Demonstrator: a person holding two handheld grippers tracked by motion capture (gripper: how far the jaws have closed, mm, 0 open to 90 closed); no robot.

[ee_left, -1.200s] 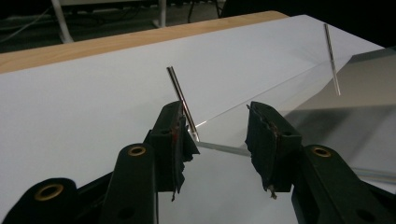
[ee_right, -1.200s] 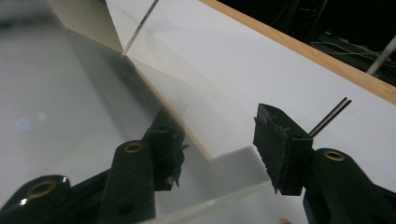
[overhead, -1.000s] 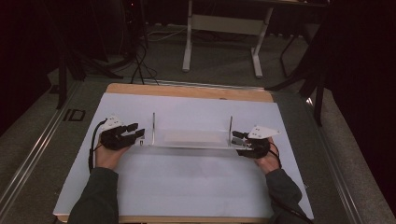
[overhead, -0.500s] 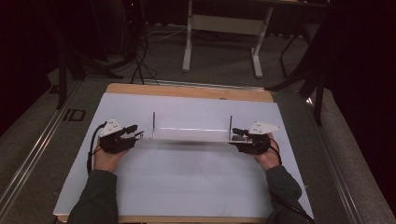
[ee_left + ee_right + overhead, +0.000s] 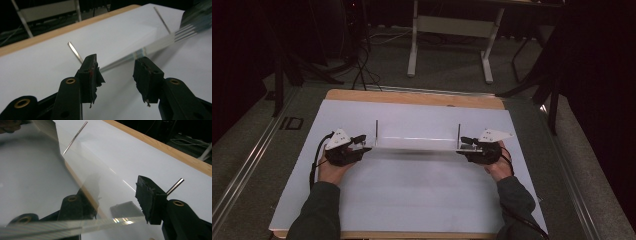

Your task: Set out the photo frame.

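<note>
Centrally on the white table [image 5: 412, 200] sits a clear sheet [image 5: 417, 143] between two upright pins [image 5: 376, 131]. Its left end lies between the just-widened, non-gripping jaws of the left gripper [image 5: 117, 72]; the right gripper [image 5: 117, 202] straddles the other end, grip unclear.

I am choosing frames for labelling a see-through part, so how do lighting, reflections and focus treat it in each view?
High view: dark surroundings, evenly lit white table sheet; the clear plastic plate shows mostly as a bright edge between two thin upright metal pins. Left gripper view: the plate's far end is blurred, with streaked reflections. Right gripper view: the plate lies close to the lens, with rainbow glare along its near edge.
</note>
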